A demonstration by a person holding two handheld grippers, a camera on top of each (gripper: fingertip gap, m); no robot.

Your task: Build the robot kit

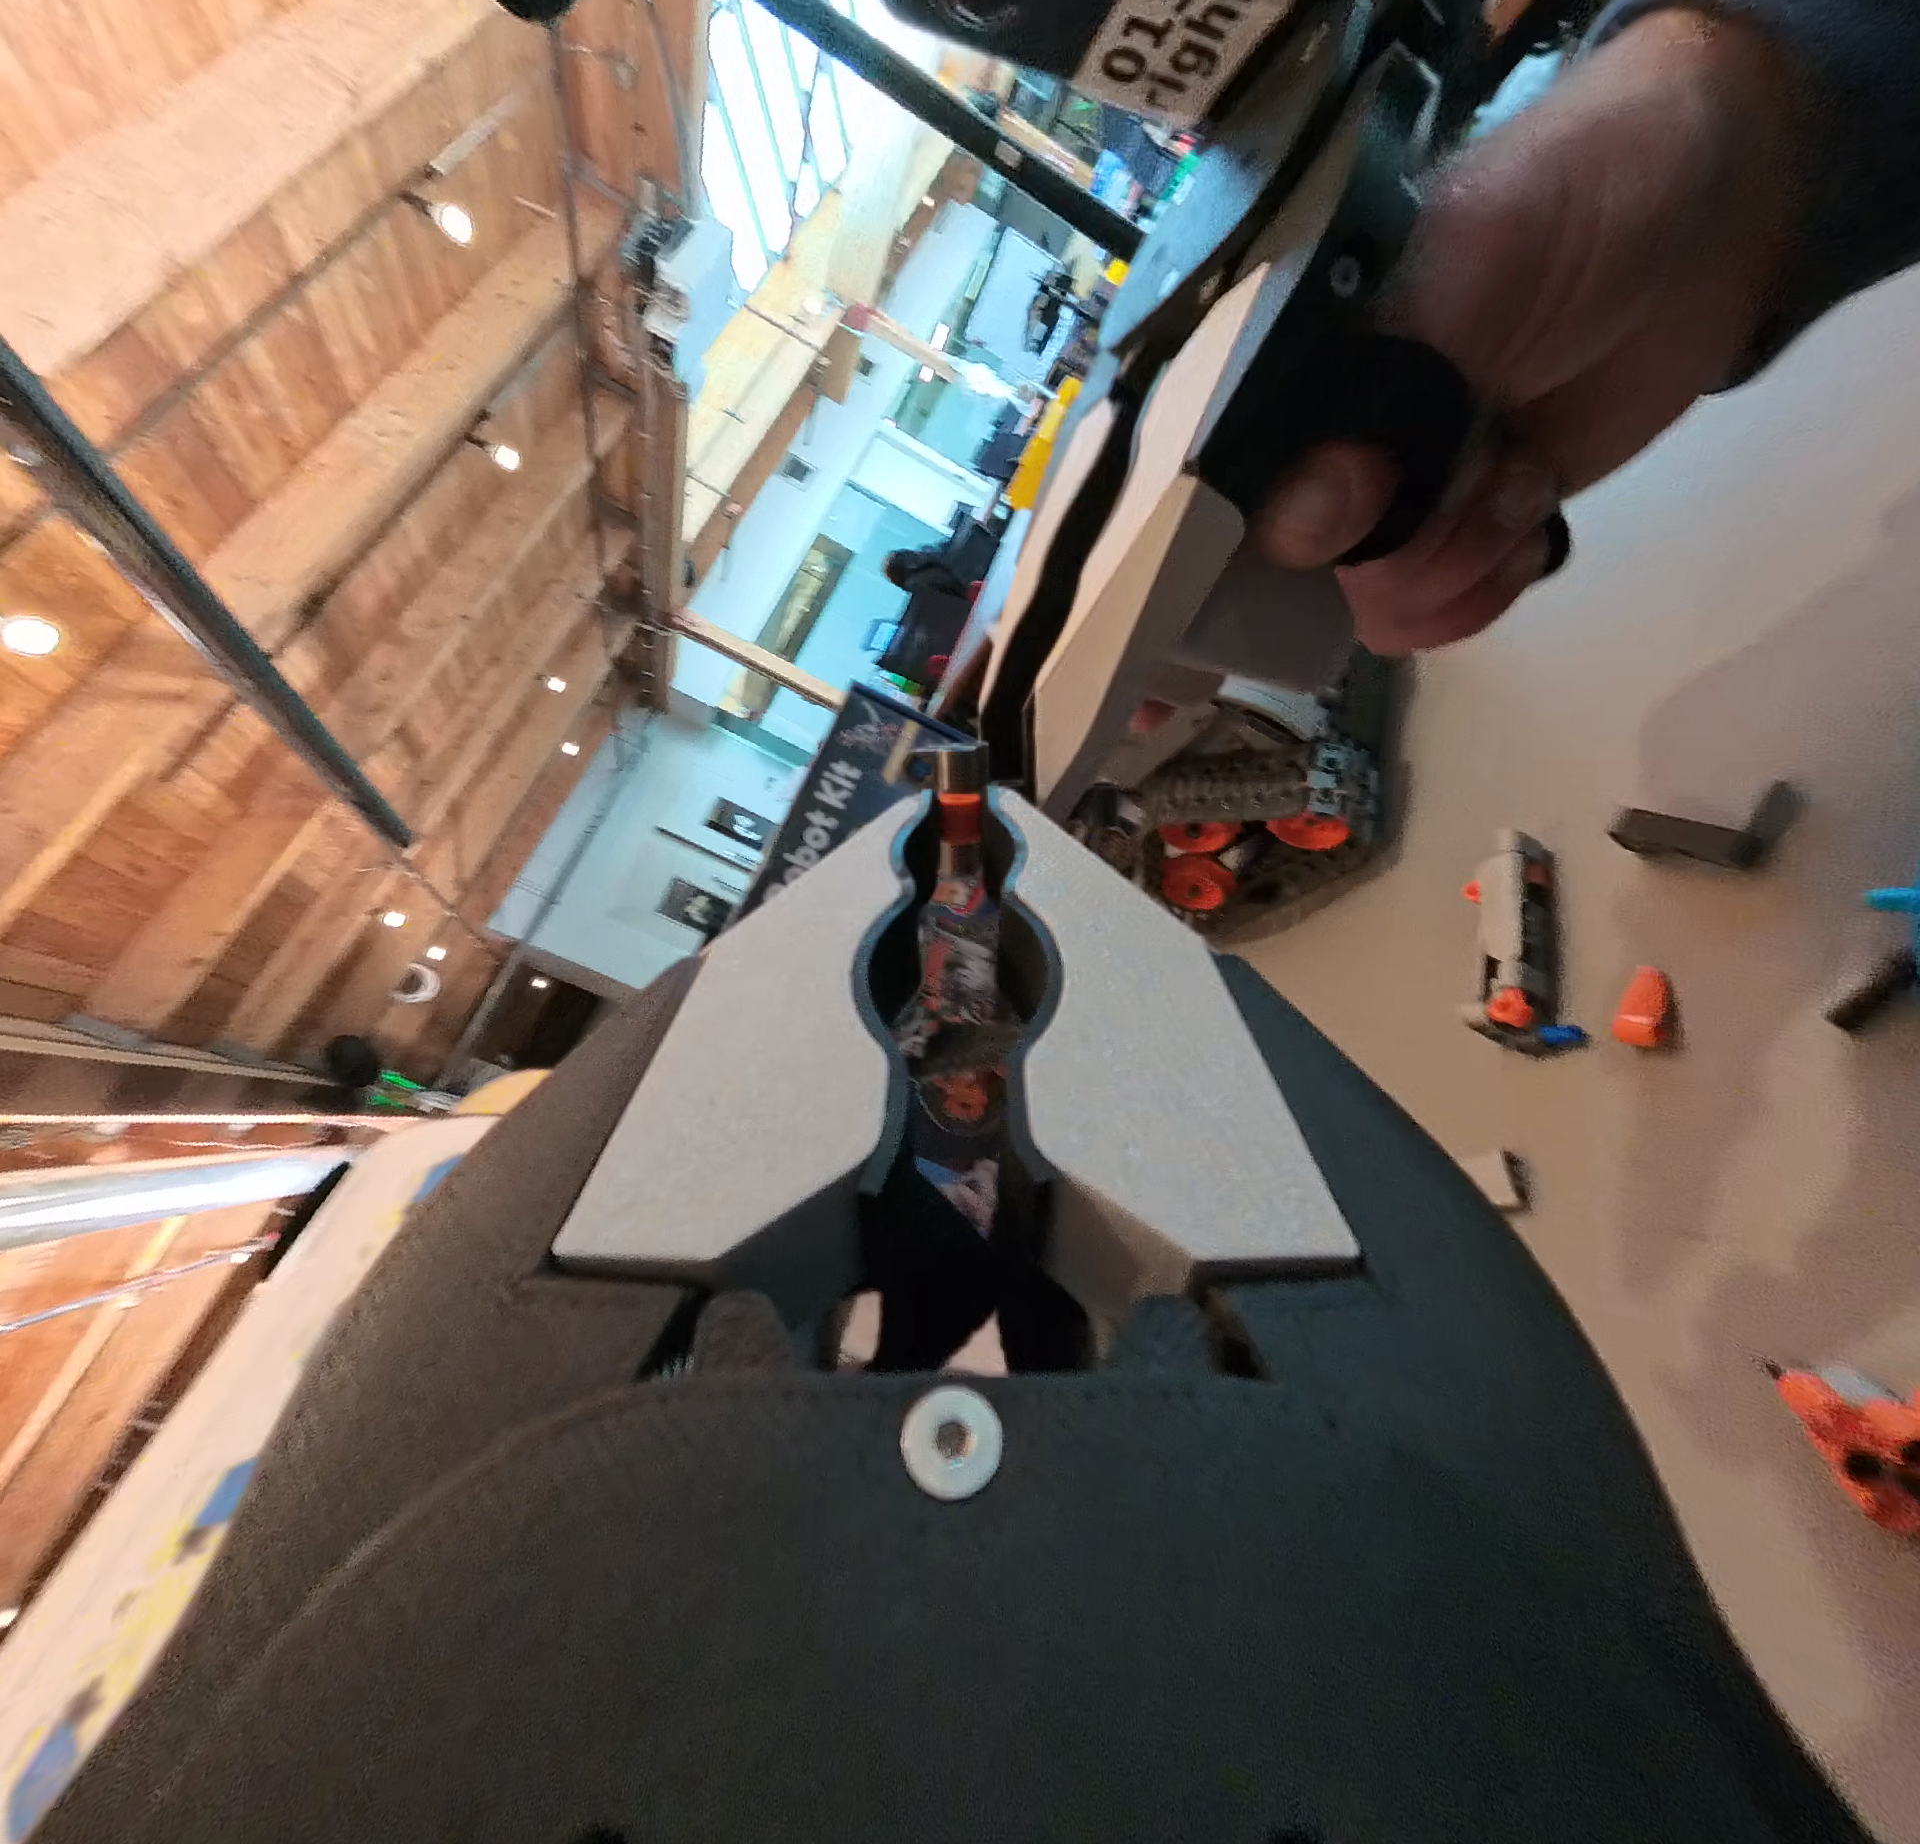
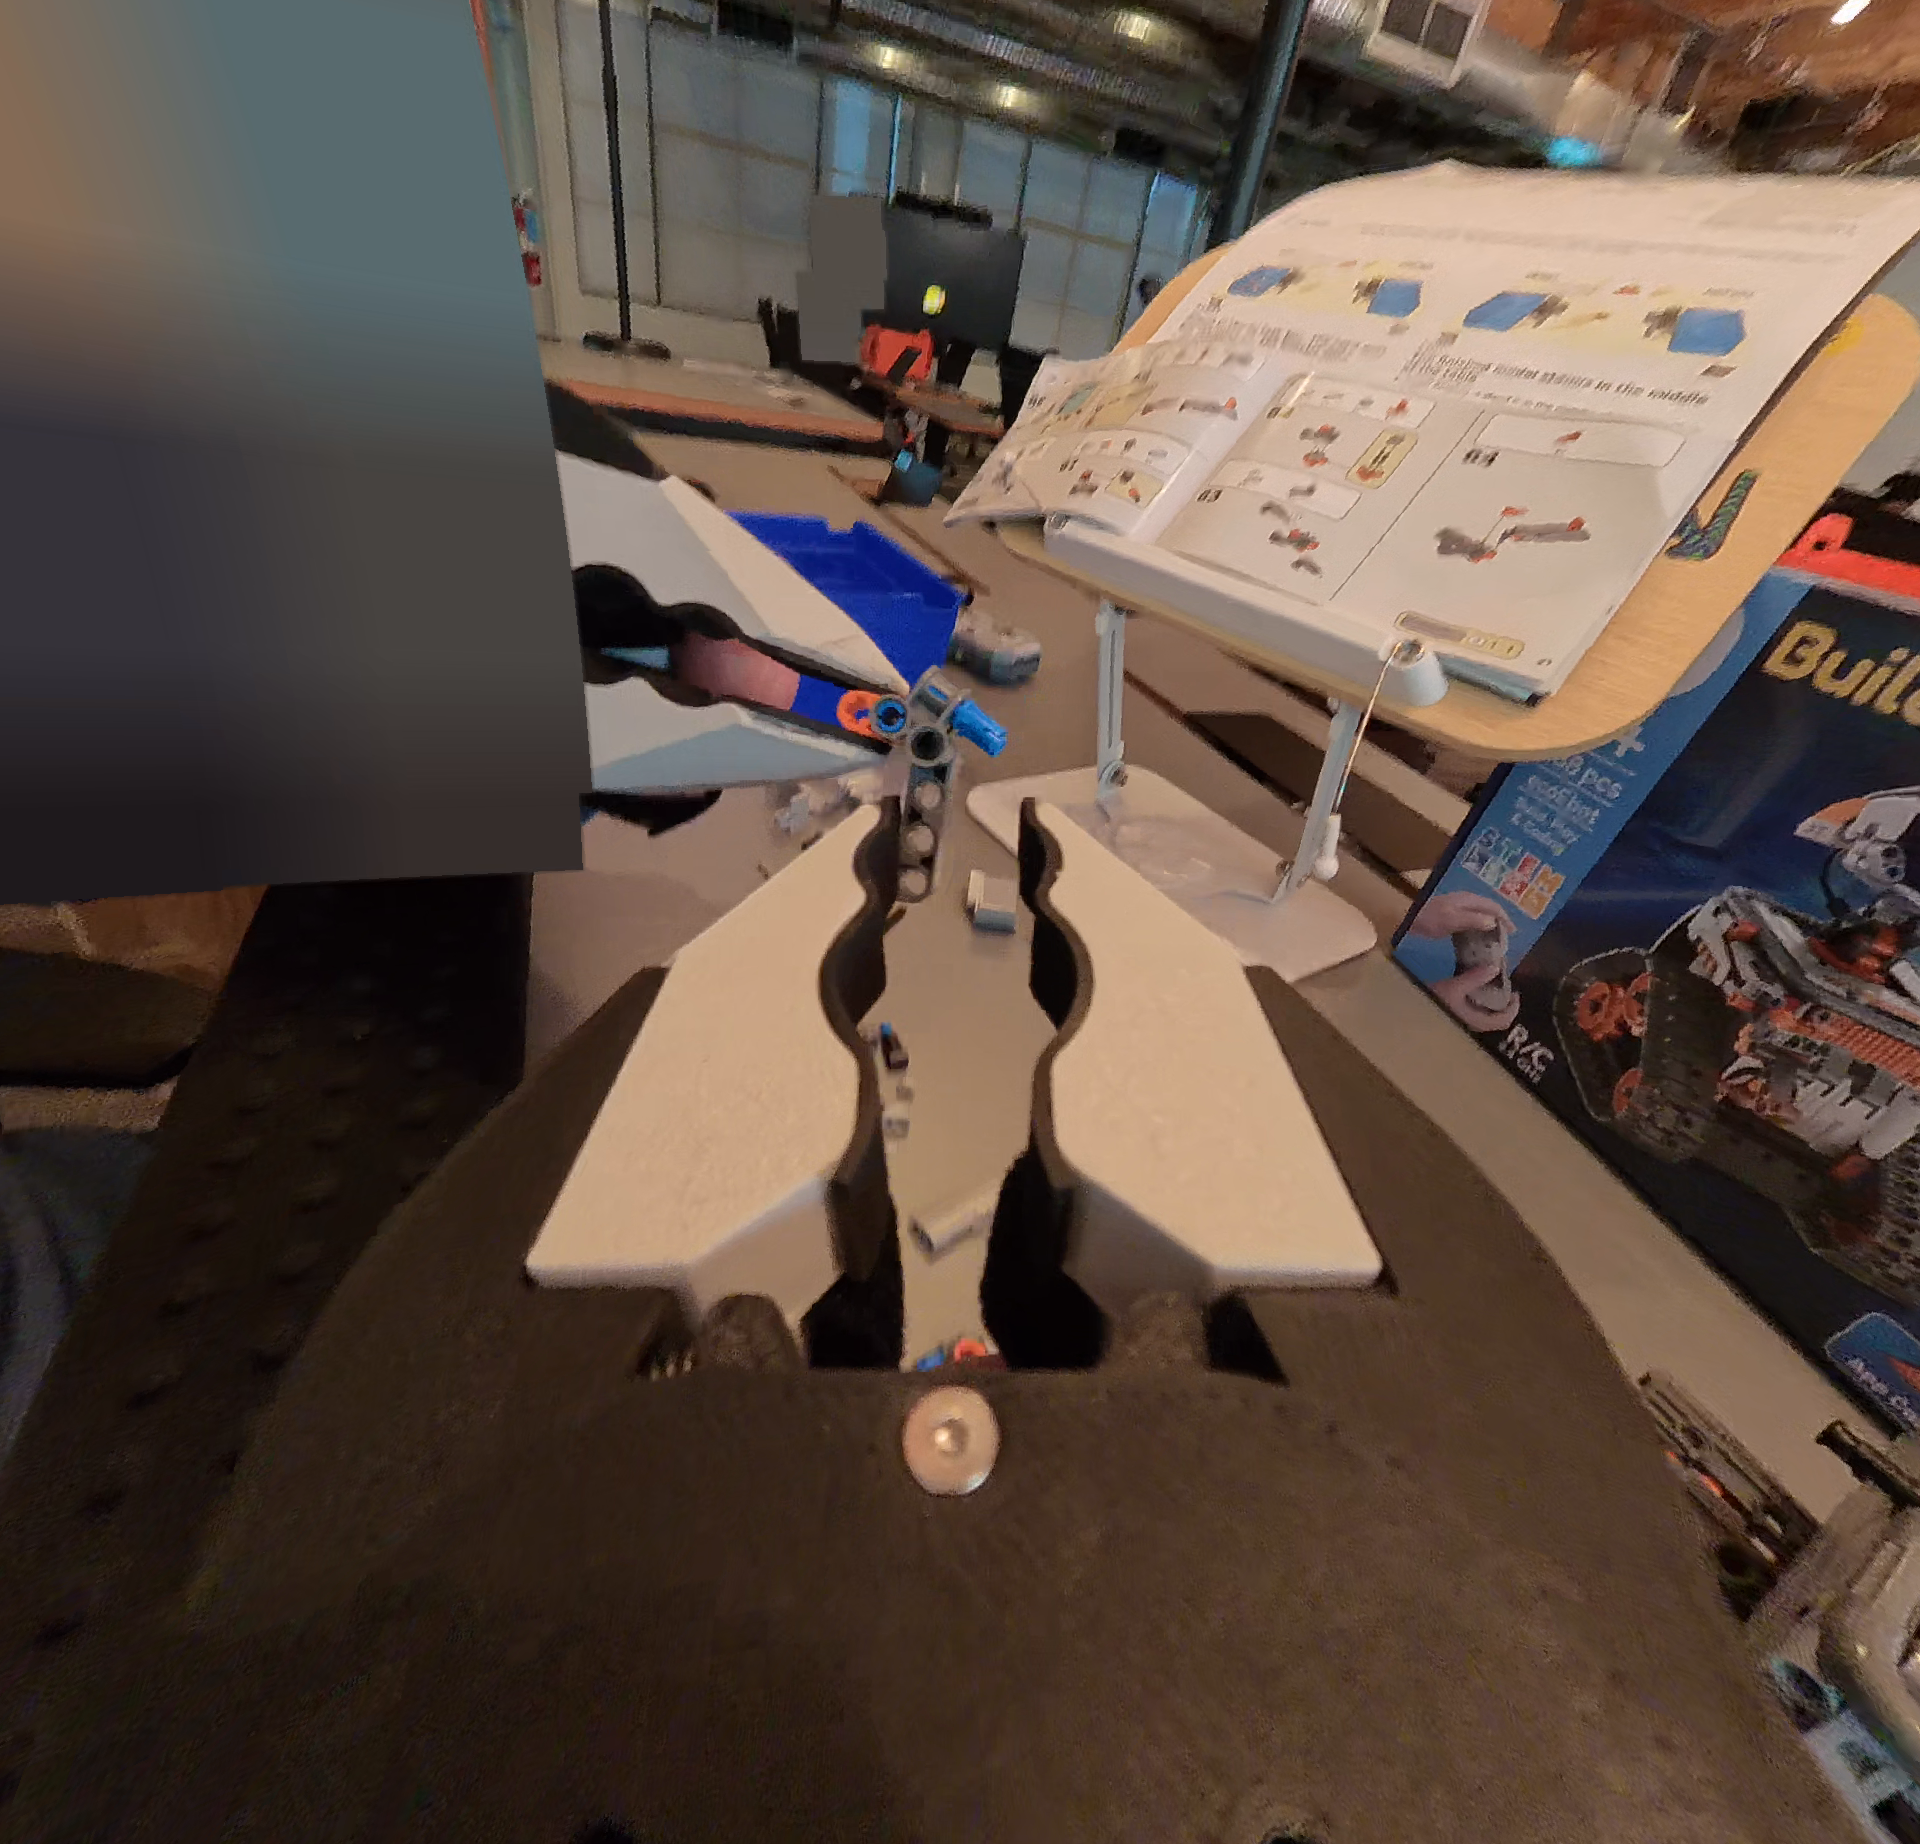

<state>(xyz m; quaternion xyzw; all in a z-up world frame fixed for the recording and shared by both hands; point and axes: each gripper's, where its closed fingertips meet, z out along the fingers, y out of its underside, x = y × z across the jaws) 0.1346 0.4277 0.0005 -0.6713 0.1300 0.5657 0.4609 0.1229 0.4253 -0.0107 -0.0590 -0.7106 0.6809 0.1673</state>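
Note:
My left gripper [image 1: 961,802] is shut on a small brick assembly [image 1: 958,807] with an orange piece at its tip. In the right wrist view the left gripper [image 2: 888,719] comes in from the left. It holds the top of a grey holed beam [image 2: 920,828] that carries a blue pin [image 2: 977,729] and an orange piece [image 2: 854,711]. My right gripper [image 2: 956,815] is open. The beam hangs between its fingertips, close to the left fingertip [image 2: 831,859]; I cannot tell whether they touch. A hand [image 1: 1558,288] holds the right gripper.
An open instruction booklet [image 2: 1403,464] rests on a white stand [image 2: 1174,859] ahead. A blue kit box [image 2: 1714,911] stands at the right, a blue bin [image 2: 862,568] behind. A tracked model [image 1: 1247,828] and loose parts [image 1: 1517,942] lie on the grey table [image 1: 1714,651]. Only a small space, under 4 cm, lies between the two pairs of fingers.

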